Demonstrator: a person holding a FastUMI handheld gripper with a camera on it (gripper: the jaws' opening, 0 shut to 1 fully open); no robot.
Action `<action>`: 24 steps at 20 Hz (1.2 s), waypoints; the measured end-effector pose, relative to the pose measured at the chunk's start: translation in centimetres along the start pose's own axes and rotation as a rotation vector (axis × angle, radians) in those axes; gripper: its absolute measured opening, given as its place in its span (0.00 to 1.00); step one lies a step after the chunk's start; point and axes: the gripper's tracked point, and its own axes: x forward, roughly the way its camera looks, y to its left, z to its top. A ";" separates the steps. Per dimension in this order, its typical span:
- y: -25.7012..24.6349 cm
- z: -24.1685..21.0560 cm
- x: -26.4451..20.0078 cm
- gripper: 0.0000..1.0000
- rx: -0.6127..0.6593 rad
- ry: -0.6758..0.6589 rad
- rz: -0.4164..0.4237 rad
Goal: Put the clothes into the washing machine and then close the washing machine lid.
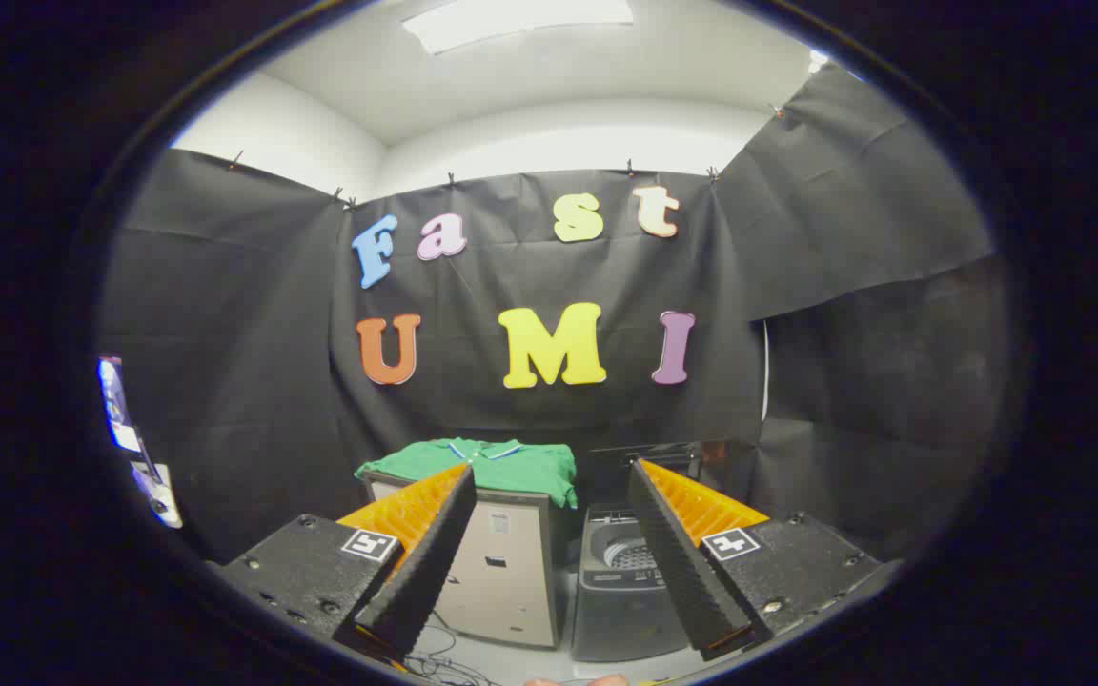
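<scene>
Two fingers of the claw stand wide apart with nothing between them, held well back from the work. Beyond them, seen through the gap and partly behind the left finger, a pale cabinet carries the green shirt, which lies folded on its top with one edge drooping over the right corner. Just beside the cabinet, to its right, sits the dark washer, its lid apparently raised at the back (the drum mouth shows pale ribbing inside, though the right finger hides part of it). Nothing of the task looks done yet: the shirt is still on the cabinet and the lid still up. The likeliest slip, I judge, is a shallow pinch that takes only the top layer, so the shirt unfolds and trails during the carry, snagging on the cabinet's corner or draping over the washer's rim instead of dropping in. Cloth left over the rim would then stop the lid from seating. Cables on the floor before the cabinet could also catch a dragging sleeve.
</scene>
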 end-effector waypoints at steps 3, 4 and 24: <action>1.2 -1.0 0.2 1.00 -0.016 0.023 0.014; 1.6 -1.0 0.3 1.00 -0.022 0.024 0.021; 10.7 2.2 17.0 1.00 0.017 0.231 0.095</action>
